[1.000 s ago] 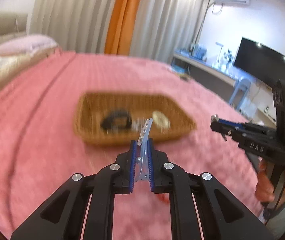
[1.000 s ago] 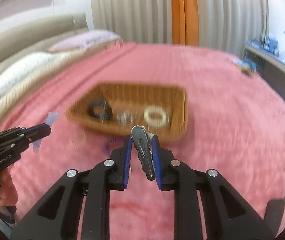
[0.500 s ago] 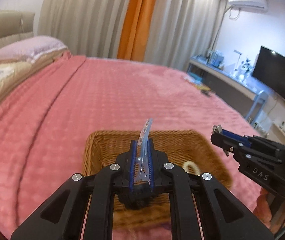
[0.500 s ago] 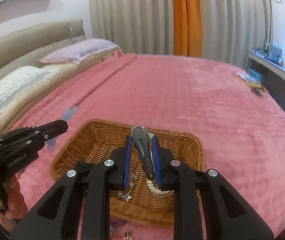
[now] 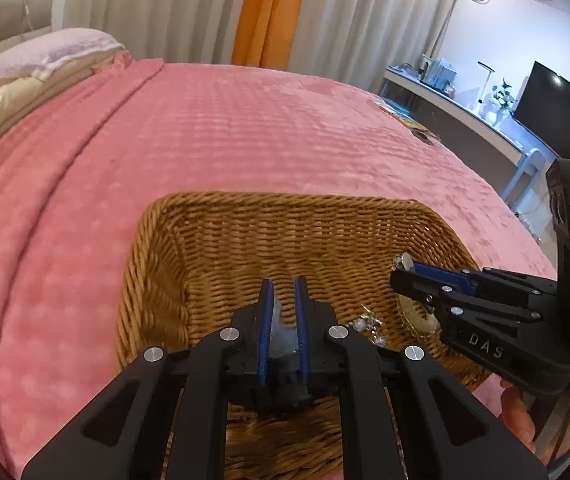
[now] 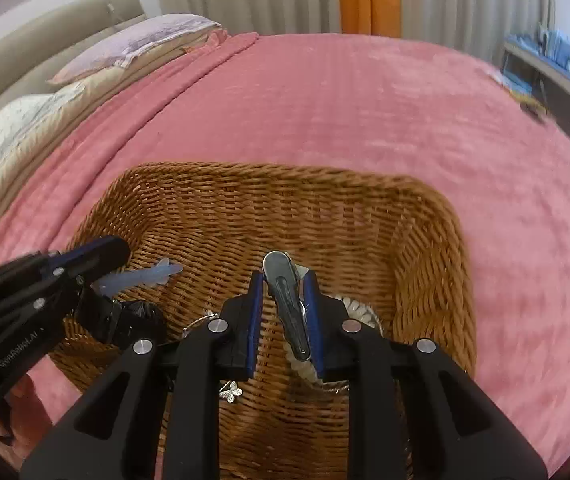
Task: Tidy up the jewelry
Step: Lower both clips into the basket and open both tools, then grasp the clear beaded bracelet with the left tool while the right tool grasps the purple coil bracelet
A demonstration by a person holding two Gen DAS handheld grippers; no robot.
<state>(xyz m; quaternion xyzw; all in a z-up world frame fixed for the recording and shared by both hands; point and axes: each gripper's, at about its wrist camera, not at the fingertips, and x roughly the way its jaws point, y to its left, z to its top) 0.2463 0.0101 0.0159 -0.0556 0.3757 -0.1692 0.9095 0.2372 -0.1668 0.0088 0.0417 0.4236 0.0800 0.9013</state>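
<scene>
Both grippers now over wicker basket (image 6: 425, 216) instead of short of it. Left gripper (image 6: 97, 264) pinches translucent blue clip (image 6: 141, 276) at 9 o'clock; right gripper (image 6: 283, 308) pinches dark metal clip (image 6: 285, 292), centre. Release likely next.

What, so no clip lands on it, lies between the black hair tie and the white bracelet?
Small silver pieces, one butterfly-shaped, on the basket floor between hair tie and bracelet; the right wrist view shows them.
</scene>
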